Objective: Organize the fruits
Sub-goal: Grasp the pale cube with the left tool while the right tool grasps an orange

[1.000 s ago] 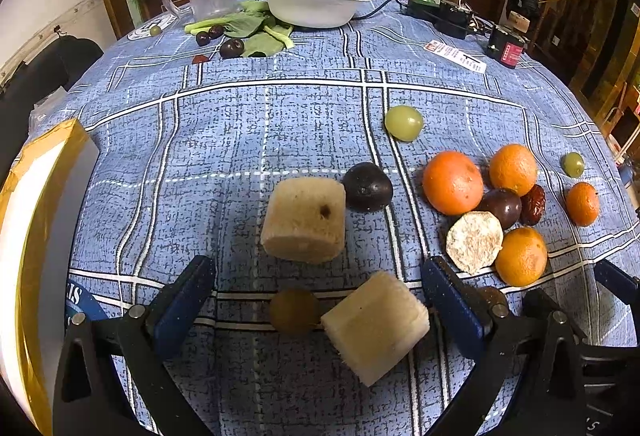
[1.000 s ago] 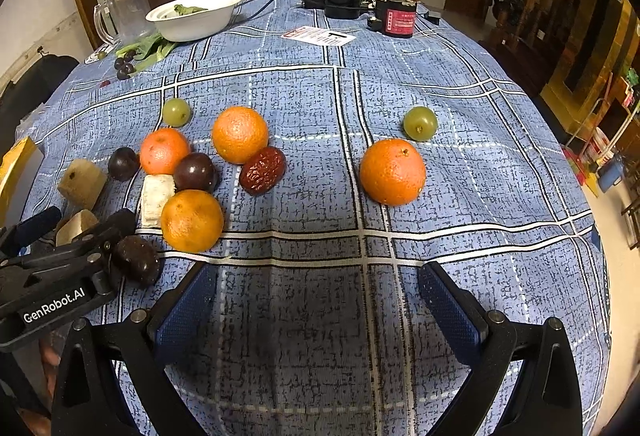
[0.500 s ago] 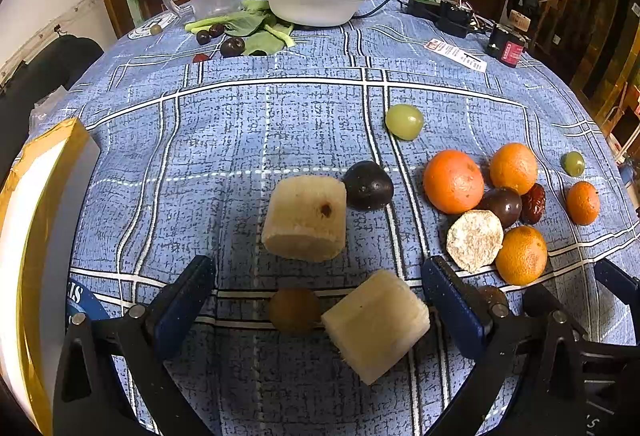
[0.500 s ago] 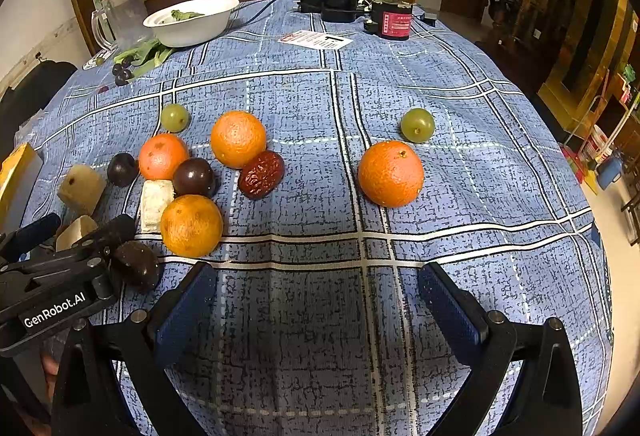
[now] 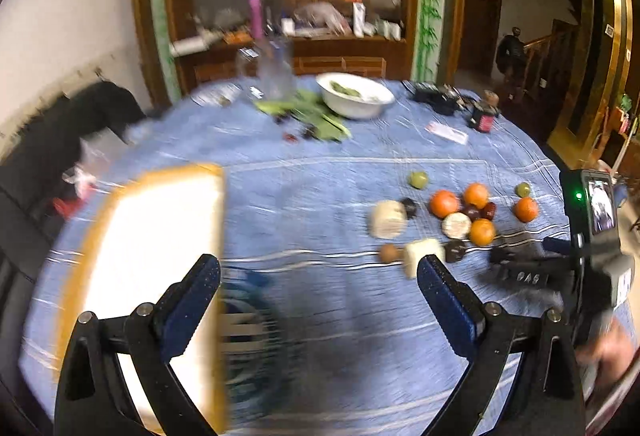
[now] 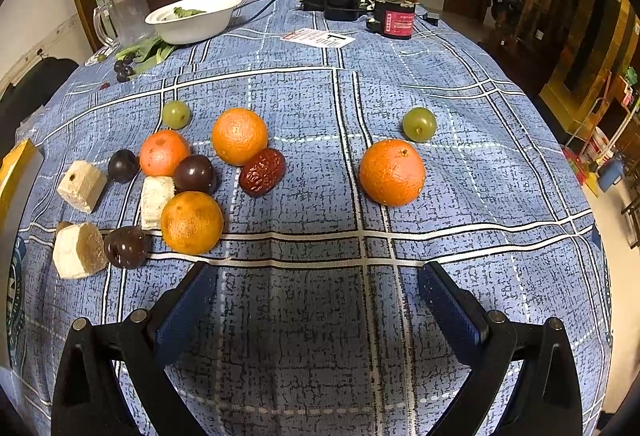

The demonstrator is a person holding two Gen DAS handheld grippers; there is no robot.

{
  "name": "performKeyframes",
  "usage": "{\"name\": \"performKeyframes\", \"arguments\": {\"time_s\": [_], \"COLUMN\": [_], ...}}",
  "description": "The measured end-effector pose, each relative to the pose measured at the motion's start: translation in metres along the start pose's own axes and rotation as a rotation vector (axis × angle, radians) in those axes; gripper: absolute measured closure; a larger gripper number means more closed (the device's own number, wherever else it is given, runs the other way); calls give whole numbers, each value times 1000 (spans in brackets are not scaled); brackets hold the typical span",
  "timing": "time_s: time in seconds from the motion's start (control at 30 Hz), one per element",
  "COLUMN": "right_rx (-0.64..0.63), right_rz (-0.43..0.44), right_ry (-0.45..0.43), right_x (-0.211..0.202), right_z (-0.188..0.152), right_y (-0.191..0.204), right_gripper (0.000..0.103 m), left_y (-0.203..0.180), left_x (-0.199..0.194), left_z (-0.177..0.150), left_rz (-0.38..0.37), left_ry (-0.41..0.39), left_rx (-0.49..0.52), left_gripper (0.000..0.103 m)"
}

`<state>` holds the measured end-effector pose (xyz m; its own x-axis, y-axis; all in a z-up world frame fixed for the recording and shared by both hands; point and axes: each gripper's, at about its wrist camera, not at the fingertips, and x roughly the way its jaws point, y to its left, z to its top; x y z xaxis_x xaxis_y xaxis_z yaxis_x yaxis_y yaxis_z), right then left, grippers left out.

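Fruit lies scattered on the blue checked tablecloth [image 6: 460, 84]. In the right wrist view there are several oranges, one apart at the right [image 6: 392, 172], a red date [image 6: 263, 172], two green grapes [image 6: 419, 124], dark plums [image 6: 195, 174] and pale sugarcane chunks [image 6: 82, 186]. My right gripper [image 6: 316, 310] is open over bare cloth in front of them. The left wrist view is blurred: my left gripper [image 5: 320, 300] is open and empty, pulled back from the fruit cluster [image 5: 460, 212]. A white tray with a yellow rim [image 5: 160, 236] lies under its left finger. The other gripper's body [image 5: 592, 236] shows at the right.
At the far side stand a white bowl [image 6: 192, 18] with greens, a glass jug [image 6: 126, 14], leaves with dark fruit [image 6: 132, 60], a card [image 6: 318, 37] and black devices with a red jar [image 6: 396, 22]. A hand [image 5: 612, 344] shows at the right edge.
My left gripper has swung fast back and to the left, away from the sugarcane chunks, so the tray now fills its left side. The right gripper has lifted slightly; no fruit moved.
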<state>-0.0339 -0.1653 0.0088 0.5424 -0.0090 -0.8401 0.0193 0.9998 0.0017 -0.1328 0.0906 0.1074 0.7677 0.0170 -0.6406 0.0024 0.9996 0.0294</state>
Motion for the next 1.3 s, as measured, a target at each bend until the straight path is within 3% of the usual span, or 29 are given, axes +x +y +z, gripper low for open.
{"name": "performKeyframes", "arguments": {"time_s": [0.23,0.3,0.4,0.47,0.6,0.8,0.87,0.93,1.0,1.13,1.3], "right_rx": [-76,-59,-43,-38,-63,-1,25,31,23,-4,-7], "right_rz": [29,18,45,92,138,256,301,326,336,335,304], "right_ry": [45,36,-45,-94,-147,-108,-95,-82,-80,-66,-37], "right_x": [-3,-11,-36,-57,-77,-59,-51,-43,-36,-23,-5], "right_z": [-4,-9,-17,-21,-20,-5,-1,2,5,8,11], "right_y": [-3,-5,-8,-9,-3,4,8,13,18,29,33], "right_gripper": [1,1,1,1,0,3,12,23,26,29,29], "left_y": [89,100,102,91,64,30,19,9,1,-15,-37], "left_x": [-75,-78,-76,-72,-51,-5,16,43,65,118,158], "left_z": [-3,-3,-6,-8,-9,5,16,27,32,40,40], "left_rz": [58,55,53,-6,-136,-283,-296,-331,-356,-387,-393], "left_ry": [-167,-169,-150,-136,-89,1,30,74,128,233,291], "left_rx": [-127,-142,-150,-138,-111,-120,-115,-115,-120,-142,-115], "left_gripper": [0,0,0,0,0,0,1,8,21,22,22]}}
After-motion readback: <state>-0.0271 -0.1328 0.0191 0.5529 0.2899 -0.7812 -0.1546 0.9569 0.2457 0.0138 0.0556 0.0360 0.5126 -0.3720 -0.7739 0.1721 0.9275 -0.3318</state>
